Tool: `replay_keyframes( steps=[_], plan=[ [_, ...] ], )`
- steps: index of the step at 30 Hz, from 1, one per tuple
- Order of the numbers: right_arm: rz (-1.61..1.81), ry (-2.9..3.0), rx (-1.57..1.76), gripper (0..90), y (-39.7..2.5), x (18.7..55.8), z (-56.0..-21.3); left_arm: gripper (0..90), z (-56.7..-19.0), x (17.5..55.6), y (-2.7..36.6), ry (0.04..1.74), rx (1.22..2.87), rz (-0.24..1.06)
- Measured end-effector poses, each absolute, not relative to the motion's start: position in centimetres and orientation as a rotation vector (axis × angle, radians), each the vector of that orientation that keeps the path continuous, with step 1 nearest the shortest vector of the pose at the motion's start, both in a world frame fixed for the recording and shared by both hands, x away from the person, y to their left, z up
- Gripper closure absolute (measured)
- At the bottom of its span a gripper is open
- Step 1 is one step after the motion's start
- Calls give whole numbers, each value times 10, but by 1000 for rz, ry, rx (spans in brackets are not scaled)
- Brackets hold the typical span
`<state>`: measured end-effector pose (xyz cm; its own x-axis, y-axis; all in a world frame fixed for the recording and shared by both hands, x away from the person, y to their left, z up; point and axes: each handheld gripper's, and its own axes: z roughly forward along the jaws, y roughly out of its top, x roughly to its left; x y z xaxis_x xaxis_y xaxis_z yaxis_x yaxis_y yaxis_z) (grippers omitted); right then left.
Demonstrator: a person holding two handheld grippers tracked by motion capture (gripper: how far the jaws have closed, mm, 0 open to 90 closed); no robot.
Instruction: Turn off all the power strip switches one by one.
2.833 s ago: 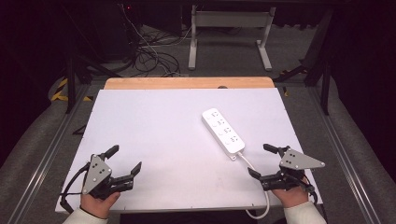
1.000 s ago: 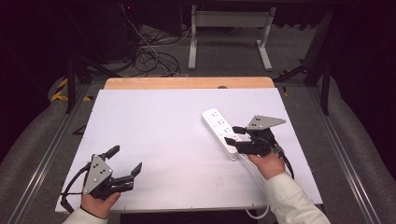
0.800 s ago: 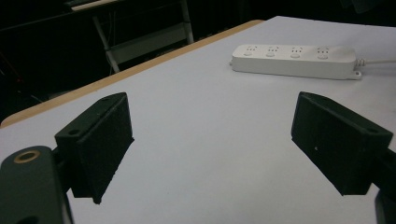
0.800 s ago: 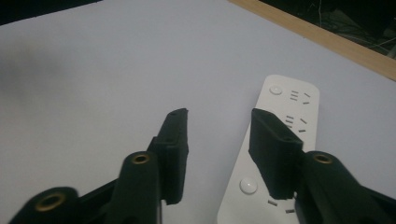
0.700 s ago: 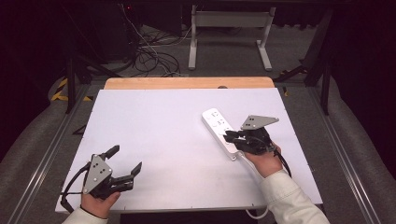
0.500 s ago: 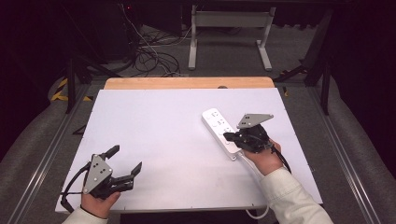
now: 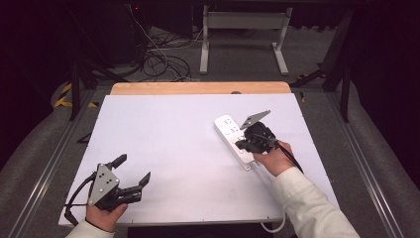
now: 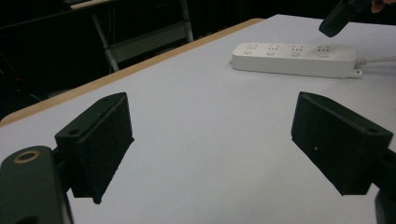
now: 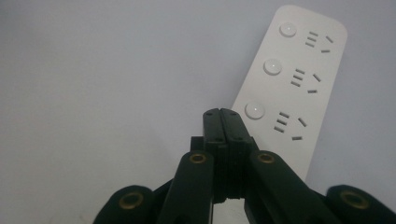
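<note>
While the left claw [image 7: 130,173] stays parked and spread, the right claw [image 7: 241,145] has advanced.
Its jaws now meet, empty, over the power strip [image 7: 236,142] on the desk [image 7: 163,134].

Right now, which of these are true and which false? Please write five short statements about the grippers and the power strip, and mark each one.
1. The right gripper is shut, with its jaws pressed together over the power strip. True.
2. The left gripper is shut on a plug. False: its jaws stand wide apart with nothing between them.
3. The power strip is white and has round buttons beside its sockets. True.
4. The power strip lies near the left gripper, at the table's near left corner. False: it lies on the right half, under the right gripper.
5. A plug sits in one of the sockets. False: the sockets in view are empty.
</note>
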<state>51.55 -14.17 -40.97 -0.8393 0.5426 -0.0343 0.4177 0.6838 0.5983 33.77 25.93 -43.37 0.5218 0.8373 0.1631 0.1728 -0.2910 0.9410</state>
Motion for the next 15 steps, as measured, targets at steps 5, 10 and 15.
replay_keyframes(
  steps=[5,10,15],
  plan=[
    [817,2699,809,900,-141,523,-417,132,-434,338,259,848,1775,839],
    [780,2714,830,900,-141,528,-422,133,-434,338,259,853,1775,839],
    [752,2728,843,900,-140,531,-427,132,-434,338,259,853,1777,838]
  ],
)
